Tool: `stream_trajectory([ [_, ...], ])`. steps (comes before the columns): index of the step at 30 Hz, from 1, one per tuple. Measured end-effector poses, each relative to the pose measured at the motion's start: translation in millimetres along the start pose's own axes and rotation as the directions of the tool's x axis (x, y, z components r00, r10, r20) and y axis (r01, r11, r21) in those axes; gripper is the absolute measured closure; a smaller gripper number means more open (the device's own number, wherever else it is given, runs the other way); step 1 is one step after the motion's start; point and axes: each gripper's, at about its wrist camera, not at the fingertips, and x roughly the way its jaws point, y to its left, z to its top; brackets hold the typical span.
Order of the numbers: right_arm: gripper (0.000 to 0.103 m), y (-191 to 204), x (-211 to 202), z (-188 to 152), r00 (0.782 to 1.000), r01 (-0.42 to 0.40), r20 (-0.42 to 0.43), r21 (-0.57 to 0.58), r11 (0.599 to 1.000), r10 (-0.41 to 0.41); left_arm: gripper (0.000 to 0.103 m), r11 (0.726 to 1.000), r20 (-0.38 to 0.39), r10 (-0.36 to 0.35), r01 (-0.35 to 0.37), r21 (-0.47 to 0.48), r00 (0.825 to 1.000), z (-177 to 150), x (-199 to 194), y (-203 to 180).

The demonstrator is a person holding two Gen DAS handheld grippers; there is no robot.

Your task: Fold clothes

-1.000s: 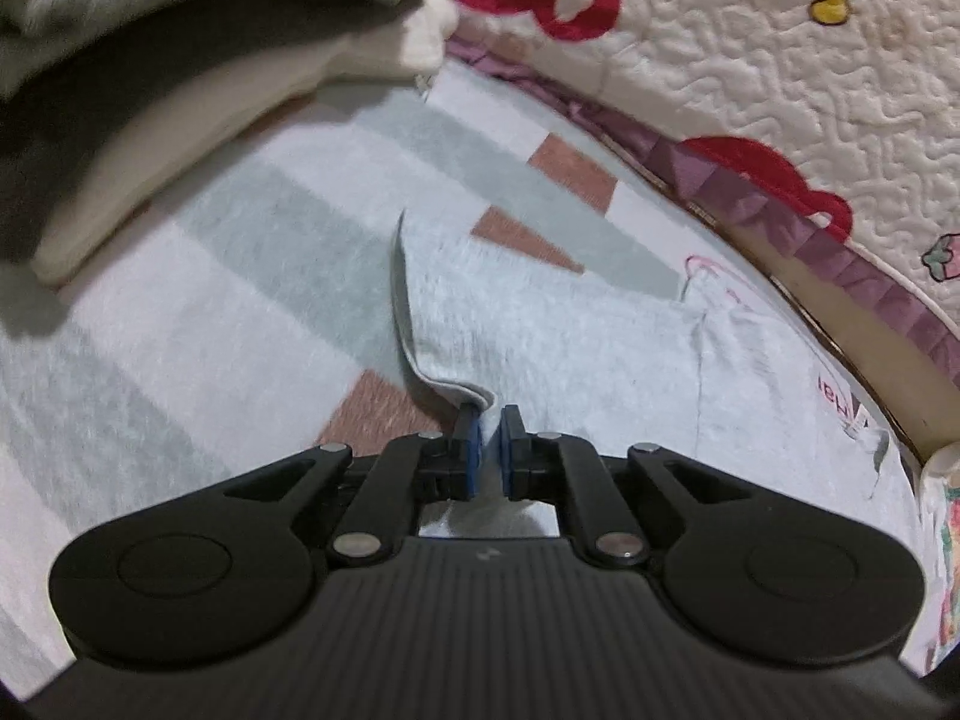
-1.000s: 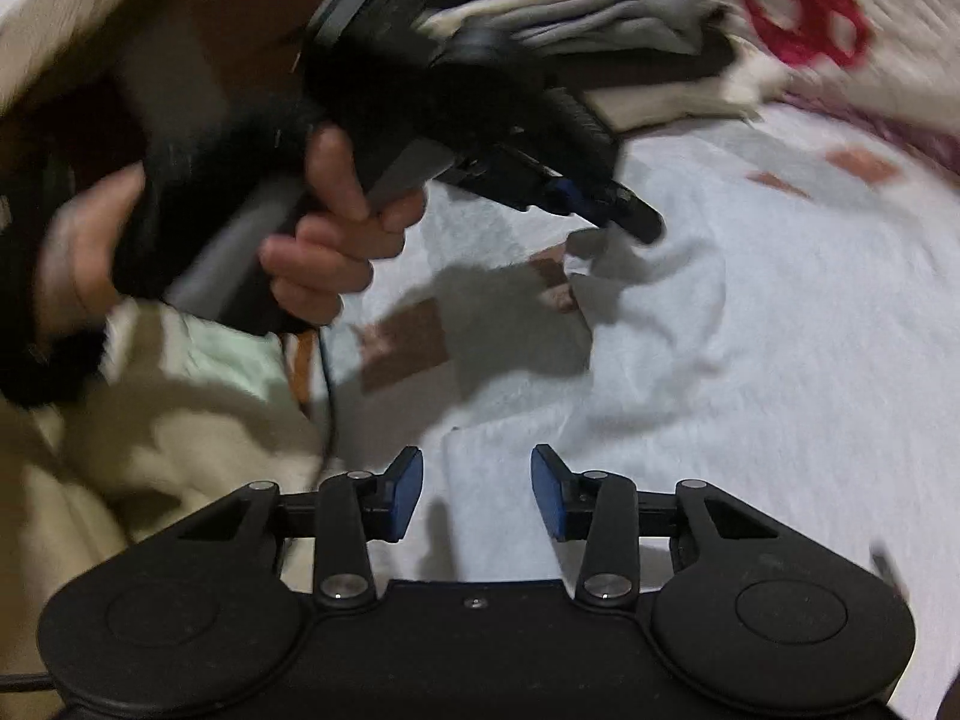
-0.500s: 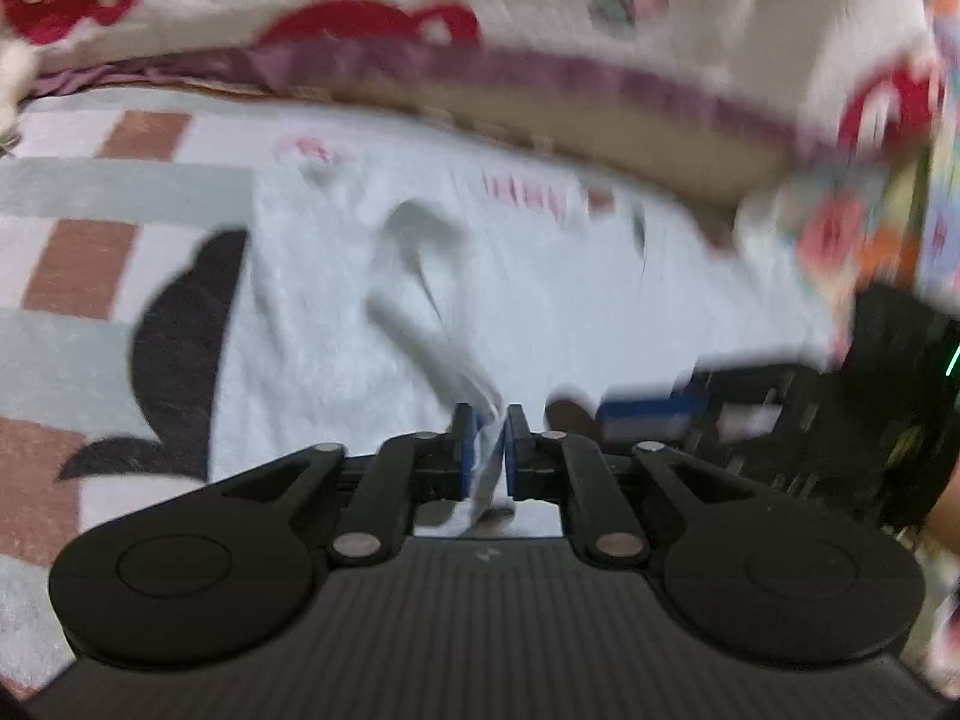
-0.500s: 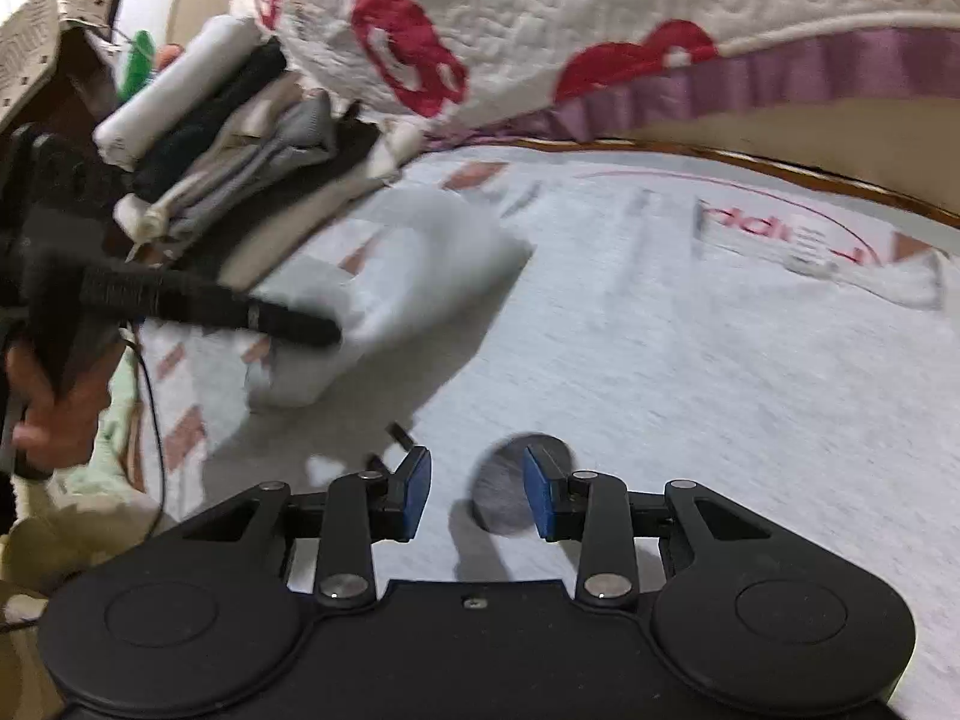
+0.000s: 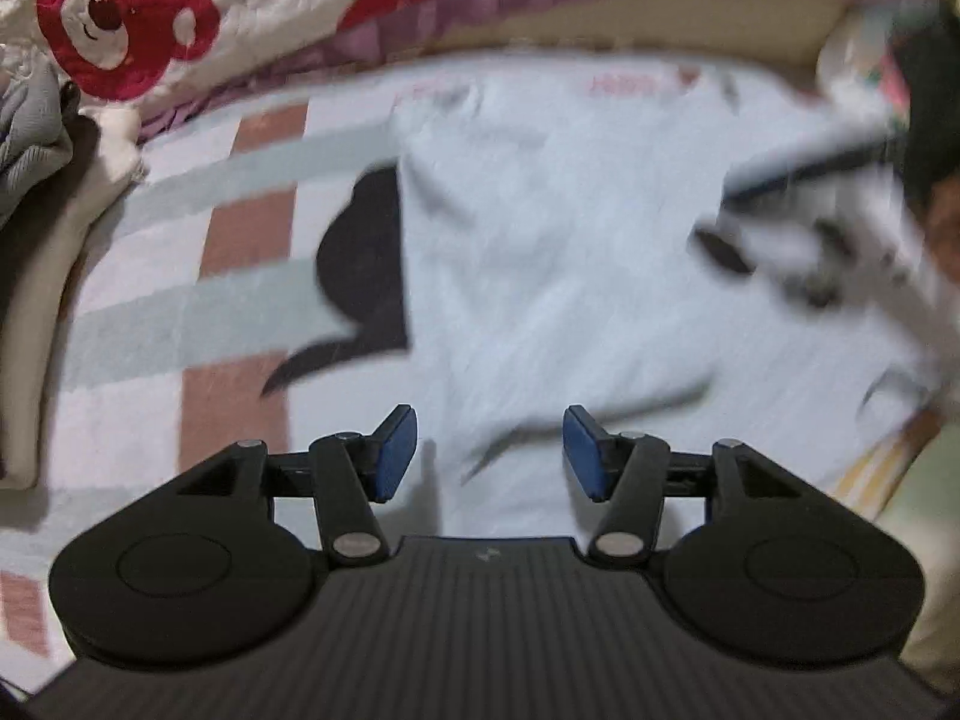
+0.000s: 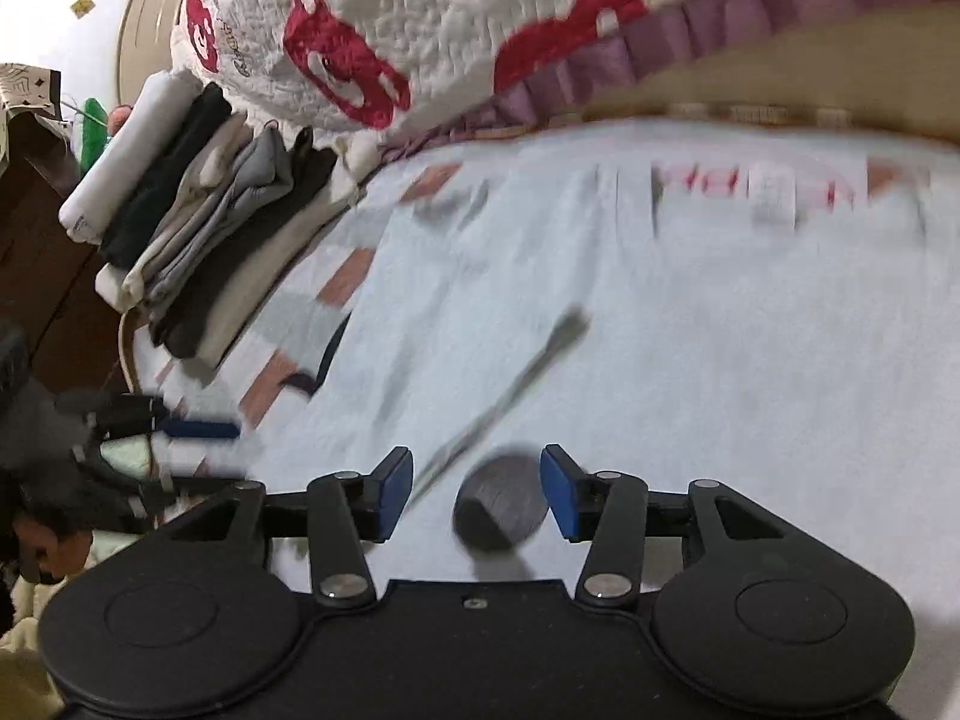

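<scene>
At the far left of your work area a stack of folded clothes [image 6: 198, 228] leans beside the quilt with red bears [image 6: 456, 30], probably kept aside so the middle remains free. Next to it, on the checked sheet [image 5: 240, 276], the pale grey garment [image 5: 570, 252] lies spread almost flat, one edge doubled over near you. Your left tool [image 5: 489, 456] hovers just over this near edge with its blue pads apart, gripping nothing. Your right tool [image 6: 477, 492] is also apart and empty, low above the cloth, its shadow between the pads. Both views are blurred.
</scene>
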Motion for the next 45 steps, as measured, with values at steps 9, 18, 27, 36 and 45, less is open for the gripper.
stream_trajectory([
  [9,0.057,44.0,69.8,137.0,0.953,-0.154,-0.293,-0.252,0.956,0.077,0.075,0.998,0.082,-0.028,0.023,0.058,0.996,-0.7,21.9,1.9],
  [18,0.036,-6.9,153.0,156.8,0.921,-0.092,-0.358,0.187,0.978,0.155,0.095,0.996,0.116,-0.017,0.006,0.091,0.993,-6.4,23.5,-0.9],
  [27,0.035,-50.7,186.0,147.7,0.925,-0.095,-0.268,0.525,0.846,0.270,0.097,1.000,0.077,0.016,-0.016,0.009,0.997,-6.3,22.0,1.4],
  [36,0.093,2.8,208.7,162.1,0.928,-0.057,-0.354,0.170,0.984,0.115,0.097,0.999,0.098,0.039,-0.040,0.013,0.994,-12.4,21.4,0.2],
  [45,0.096,-33.3,166.4,182.5,0.996,-0.043,-0.069,0.233,0.972,0.061,0.097,0.996,0.109,0.074,-0.080,0.046,0.991,-18.9,19.9,-6.1],
])
